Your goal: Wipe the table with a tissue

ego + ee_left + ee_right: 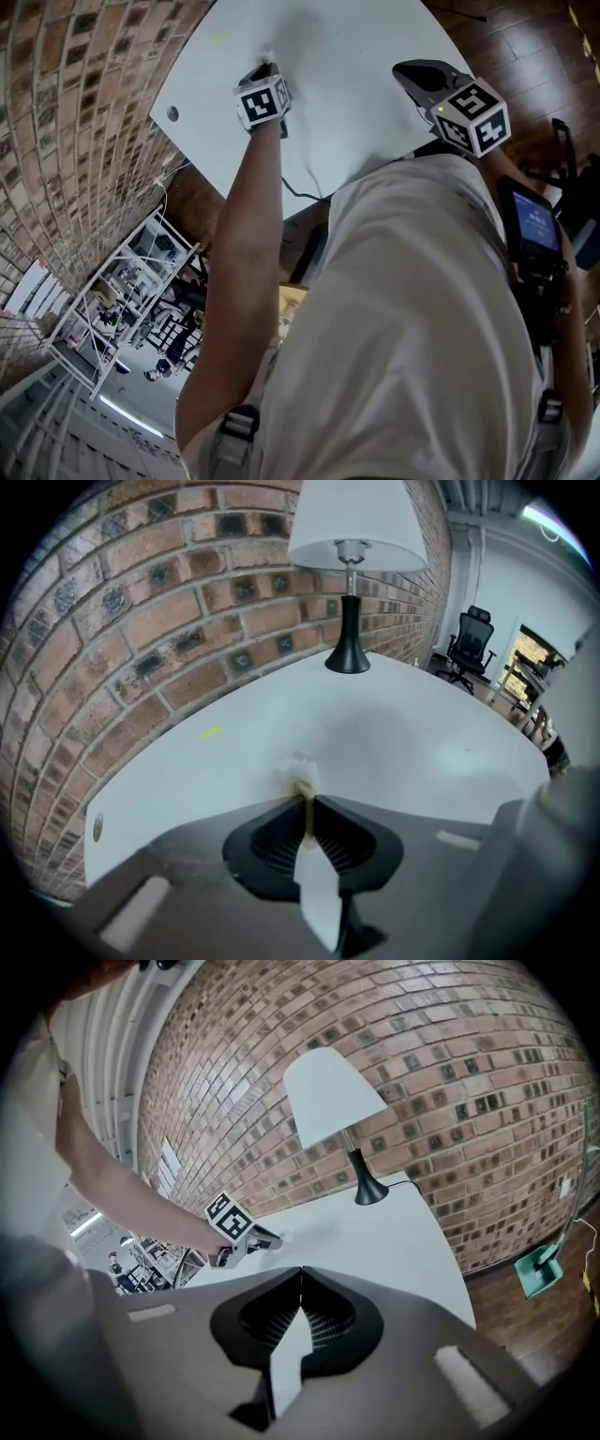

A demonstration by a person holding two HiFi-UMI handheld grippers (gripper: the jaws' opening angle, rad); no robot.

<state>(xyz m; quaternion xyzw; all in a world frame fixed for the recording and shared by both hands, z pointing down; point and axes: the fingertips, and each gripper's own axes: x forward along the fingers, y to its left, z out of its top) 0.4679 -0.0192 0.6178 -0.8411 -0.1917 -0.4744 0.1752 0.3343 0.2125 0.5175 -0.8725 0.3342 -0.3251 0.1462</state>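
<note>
A: Where is the tissue?
B: It is pinched in the left gripper, whose jaws are clamped on it. A small white wad sticks out past the tips and seems to press on the table, near the edge along the brick wall.
A: And the right gripper?
B: Its jaws sit together with nothing between them. It hangs over the table's near side, well apart from the tissue.
A: Anything else there?
B: A lamp stands upright at the far edge.
</note>
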